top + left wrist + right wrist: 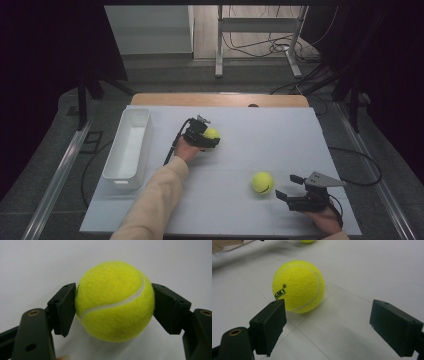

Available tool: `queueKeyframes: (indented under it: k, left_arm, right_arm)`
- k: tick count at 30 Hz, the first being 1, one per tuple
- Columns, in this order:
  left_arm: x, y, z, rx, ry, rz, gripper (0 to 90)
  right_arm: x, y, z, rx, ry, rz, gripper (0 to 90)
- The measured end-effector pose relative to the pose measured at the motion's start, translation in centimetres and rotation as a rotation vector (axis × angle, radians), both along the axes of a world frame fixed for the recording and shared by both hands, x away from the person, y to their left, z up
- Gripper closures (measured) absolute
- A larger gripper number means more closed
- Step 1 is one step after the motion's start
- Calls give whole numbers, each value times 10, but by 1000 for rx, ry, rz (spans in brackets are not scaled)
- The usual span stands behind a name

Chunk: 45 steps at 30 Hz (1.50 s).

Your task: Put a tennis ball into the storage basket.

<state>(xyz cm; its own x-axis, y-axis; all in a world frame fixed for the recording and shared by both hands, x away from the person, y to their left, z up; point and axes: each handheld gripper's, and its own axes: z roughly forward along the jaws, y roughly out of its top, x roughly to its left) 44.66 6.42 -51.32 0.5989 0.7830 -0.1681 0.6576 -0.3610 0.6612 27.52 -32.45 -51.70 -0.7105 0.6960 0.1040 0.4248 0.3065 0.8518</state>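
Hand-held grippers and sleeve, as seen from above and along the jaws.

Each gripper, the left gripper (207, 136) and the right gripper (289, 187), is built of matt black parts, with two blocky jaws whose faces are flat and pierced by small screw holes; a brass-coloured bushing is set in each jaw arm. A black cable (175, 142) is trailed from the left gripper, and a grey three-cornered plate (322, 179) is carried on top of the right one. A beige long sleeve (155, 200) is worn on the left forearm.
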Motion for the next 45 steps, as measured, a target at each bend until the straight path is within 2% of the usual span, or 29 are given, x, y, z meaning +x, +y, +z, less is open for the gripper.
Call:
queueKeyframes:
  k: [2,5,12,18,27,36,45]
  left_arm:
    - [0,1,0,-2,2,-1,263]
    - [-3,1,4,12,-19,-3,264]
    - [-9,0,14,4,-49,-10,264]
    - [-14,1,22,-35,-53,-19,264]
    - [-22,2,31,-35,-80,-35,264]
    - [-27,4,34,-34,-91,-42,264]
    - [-31,12,40,-33,-106,-30,263]
  right_arm:
    - [0,0,0,0,0,0,141]
    - [0,0,0,1,-1,-1,141]
    - [0,0,0,5,-3,-1,141]
    - [0,0,1,6,-7,-1,141]
    - [0,-1,1,6,-7,-2,141]
    - [0,-1,1,7,-6,-1,141]
    - [0,0,1,7,-7,-2,141]
